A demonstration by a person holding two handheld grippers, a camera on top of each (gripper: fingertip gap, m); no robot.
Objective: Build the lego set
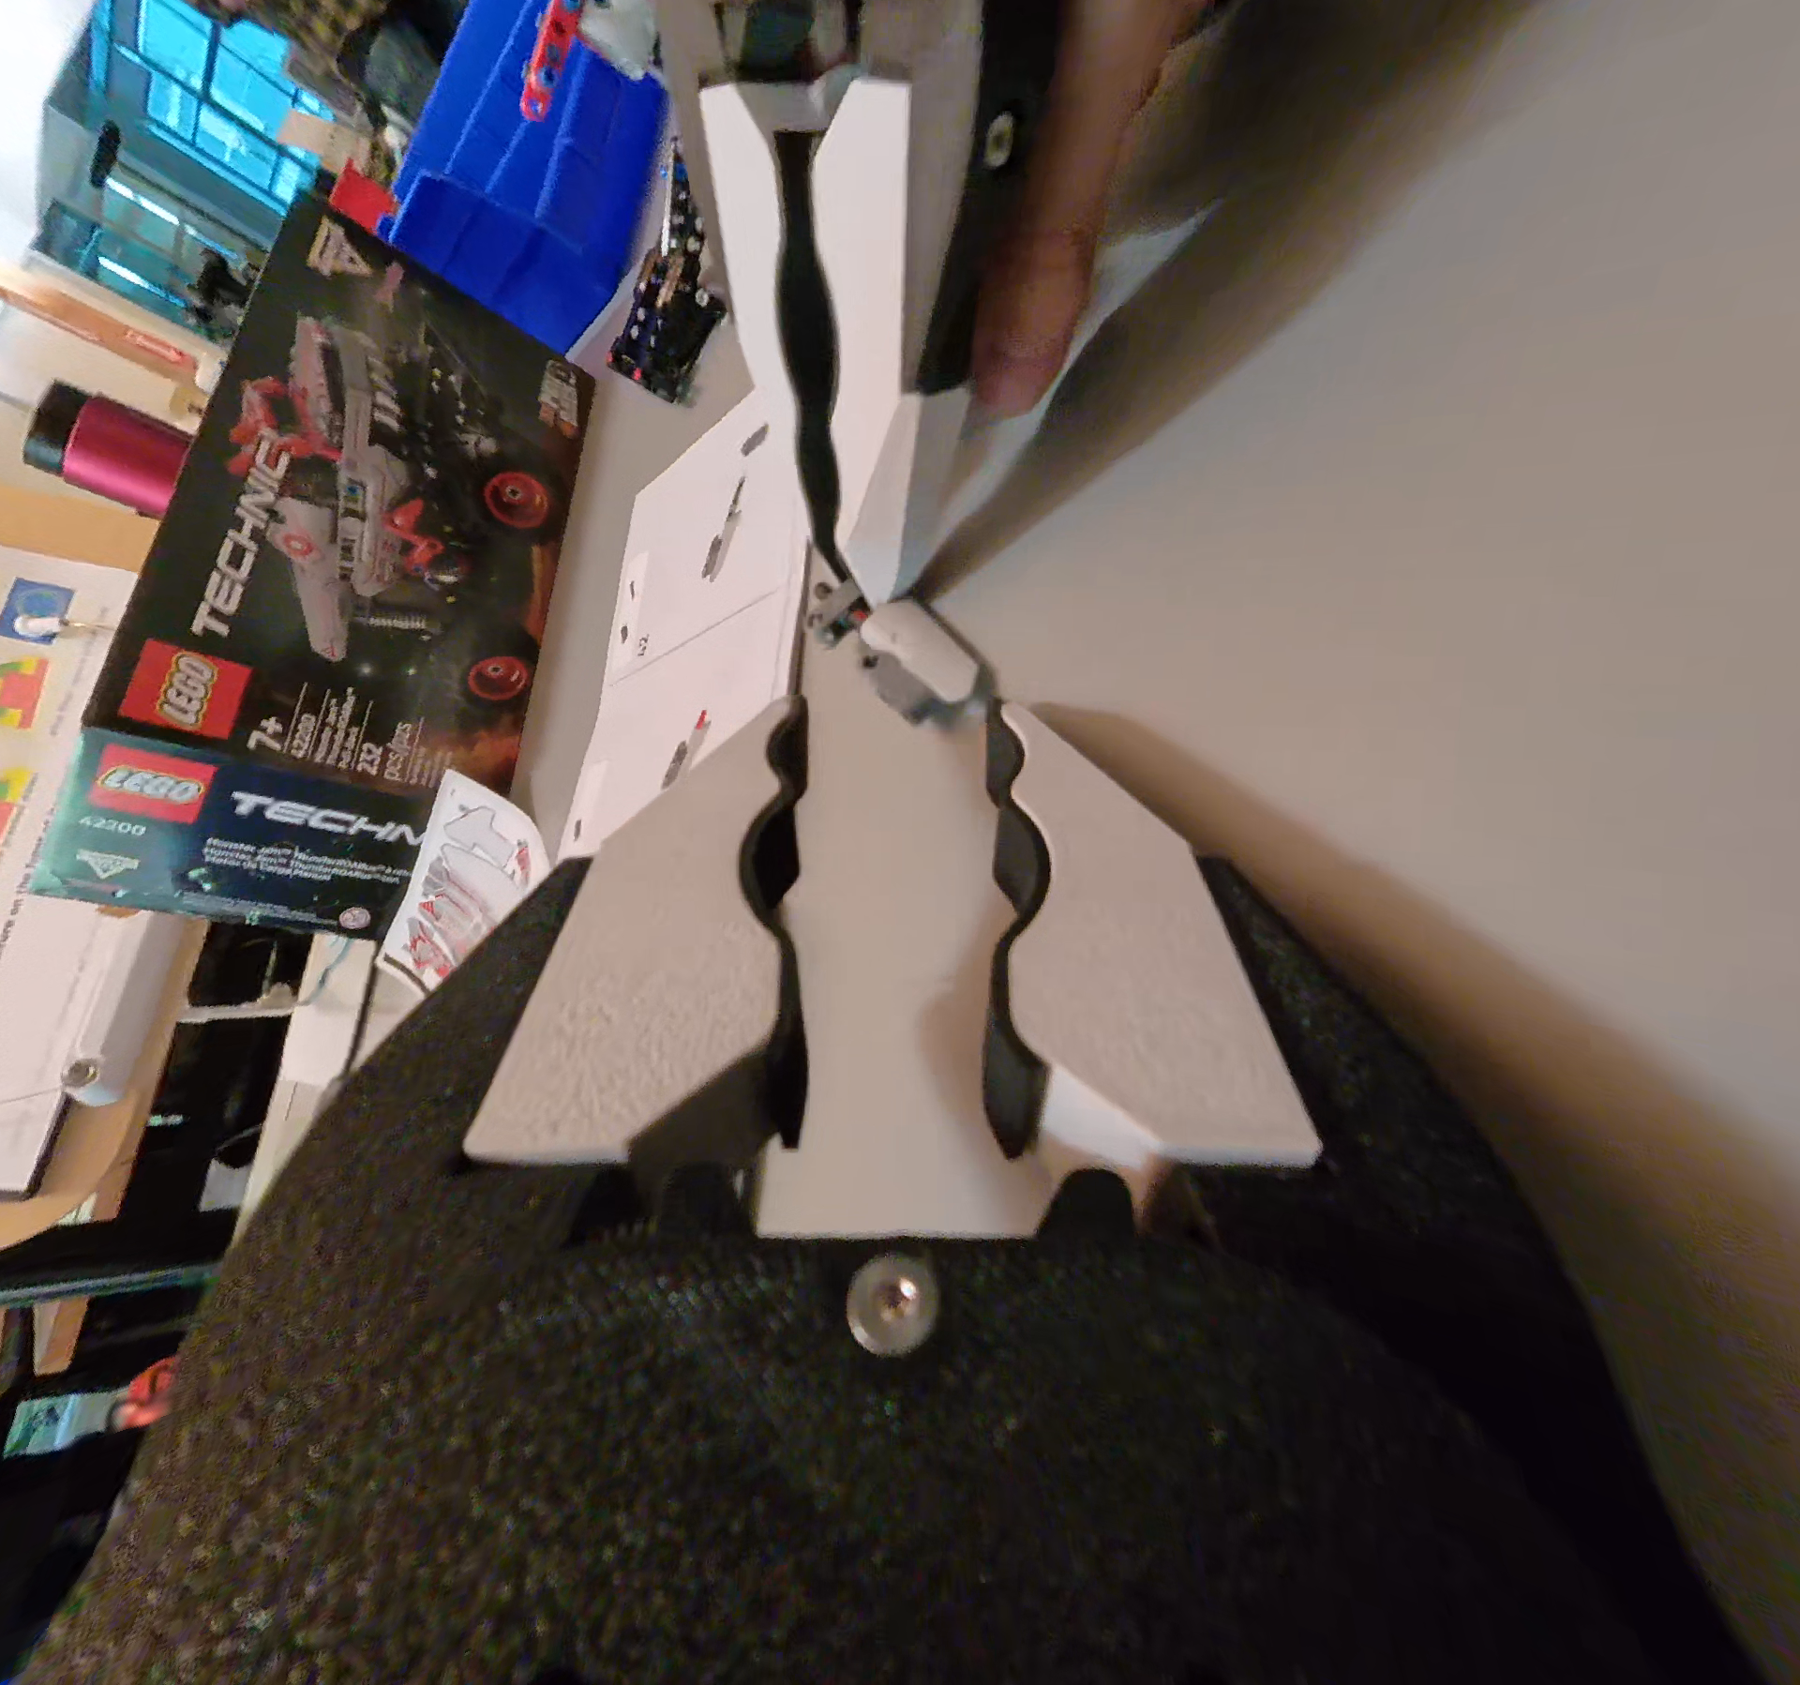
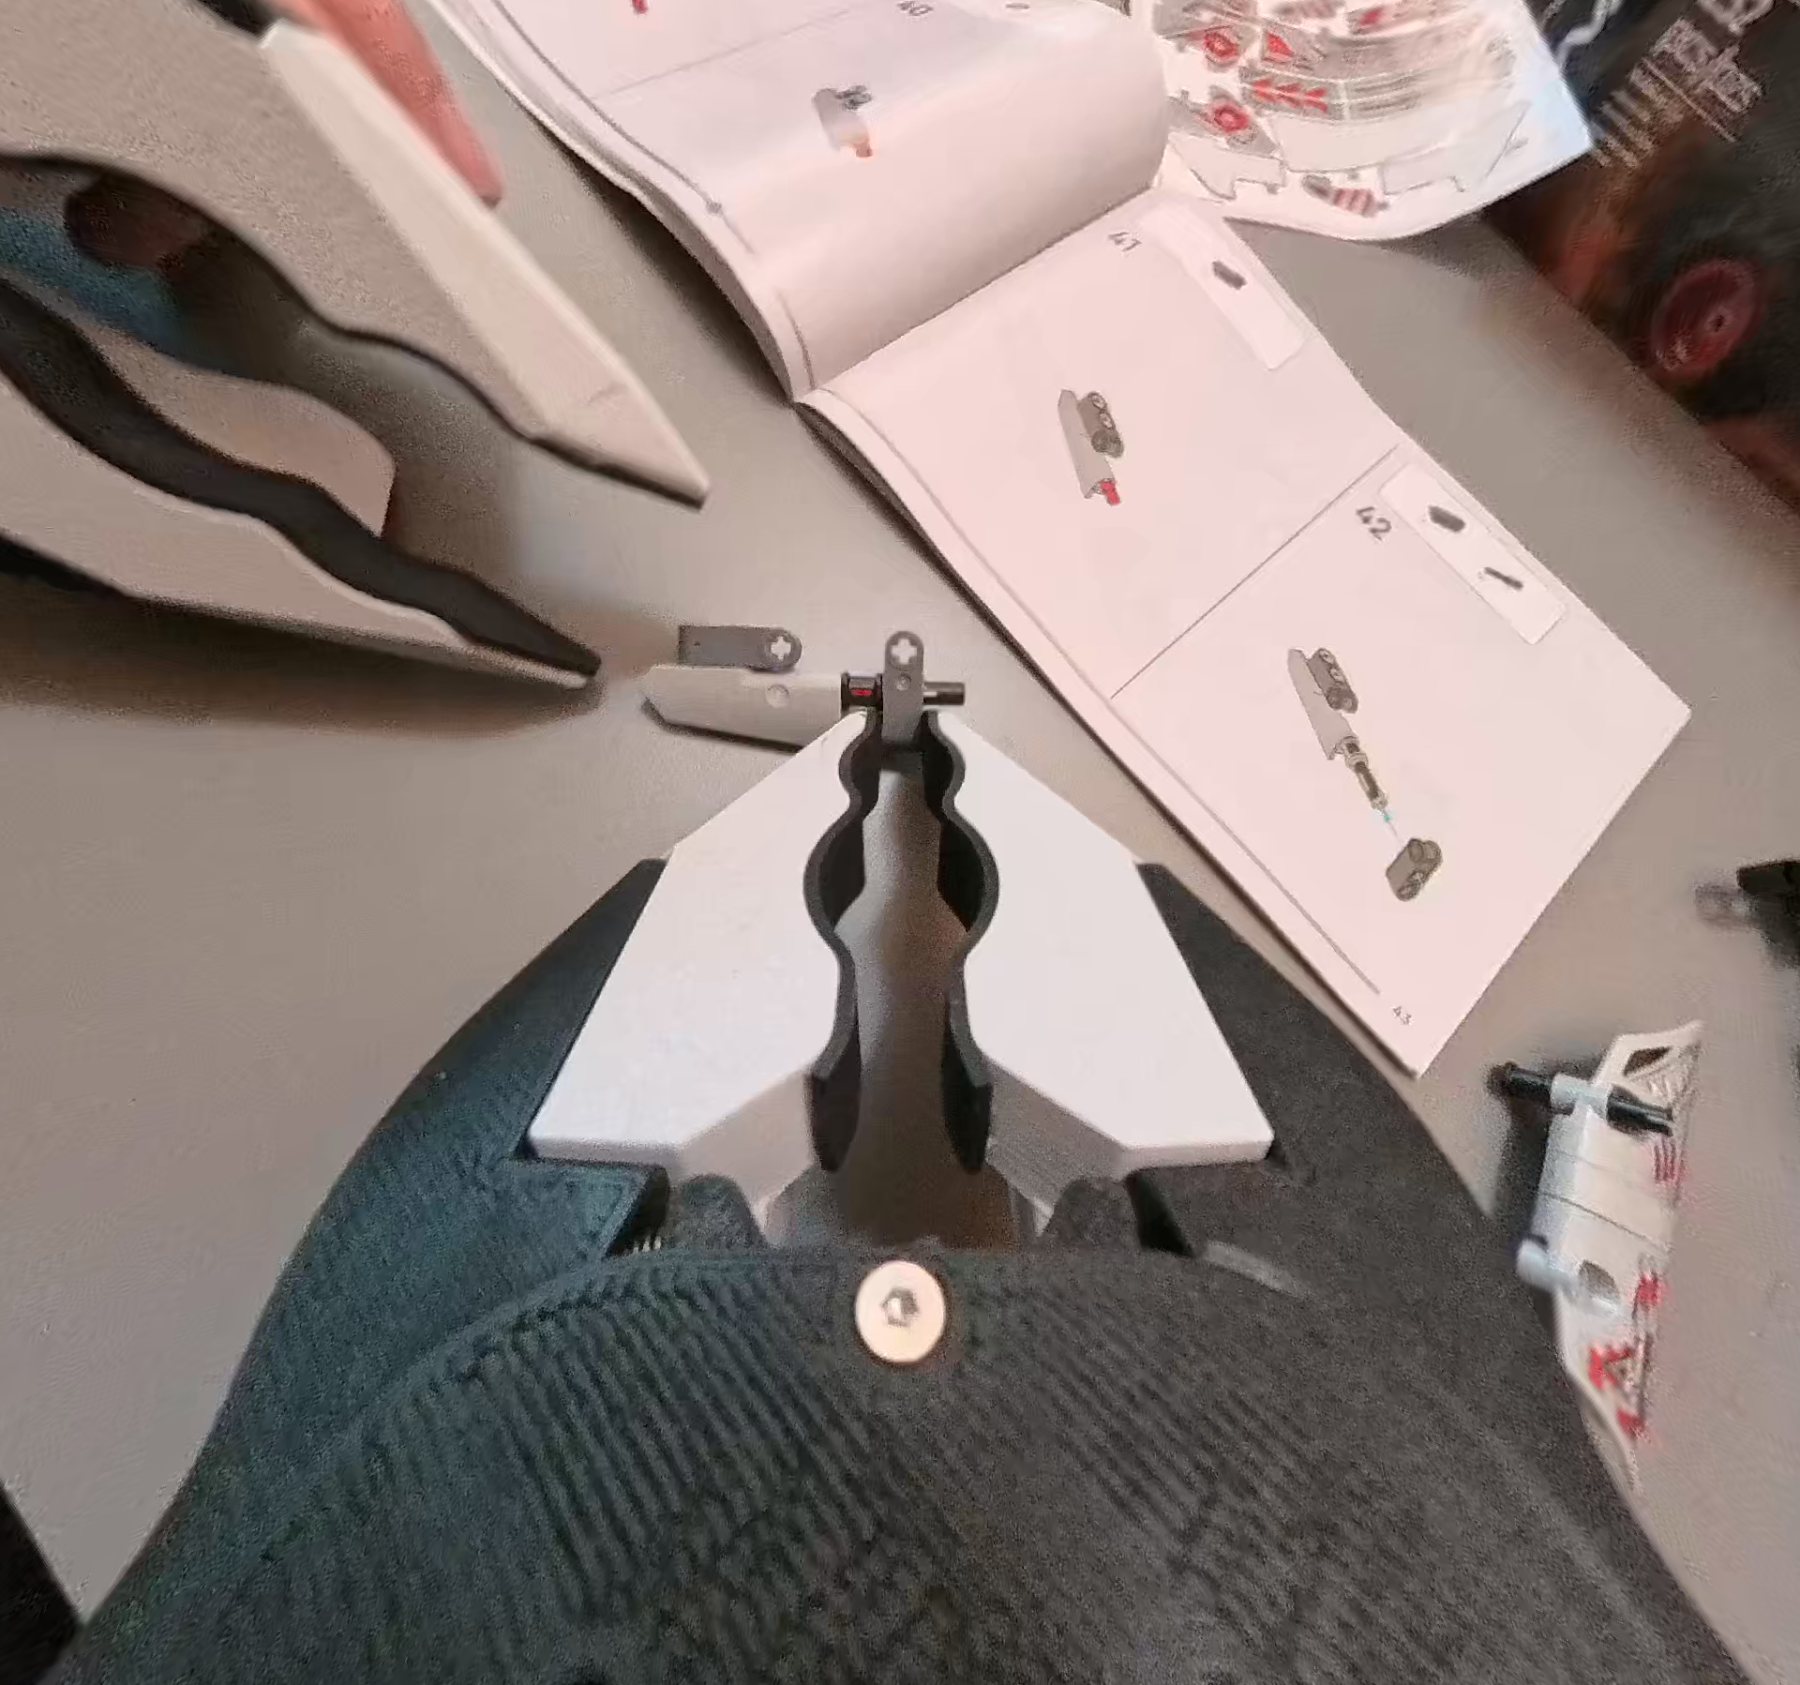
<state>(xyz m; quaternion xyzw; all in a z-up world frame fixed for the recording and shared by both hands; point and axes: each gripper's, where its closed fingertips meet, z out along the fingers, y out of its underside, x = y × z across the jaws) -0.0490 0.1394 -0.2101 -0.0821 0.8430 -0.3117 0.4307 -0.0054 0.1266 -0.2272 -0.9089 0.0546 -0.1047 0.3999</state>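
My right gripper is shut on a small grey connector with a black pin through it, held upright just above the grey table. The connector meets the red-tipped end of a white panel piece that lies on the table with a dark grey liftarm on it. My left gripper is open and empty; the white panel lies just beyond its fingertips. In the left wrist view the right gripper comes down from above. In the right wrist view the left gripper is at upper left.
An open instruction booklet lies right of the work spot, with a sticker sheet and the set's box behind it. A white stickered sub-assembly lies at the right. A blue bin and a black sub-assembly stand farther back. One gripper's finger ends stand about 5 cm off the other's.
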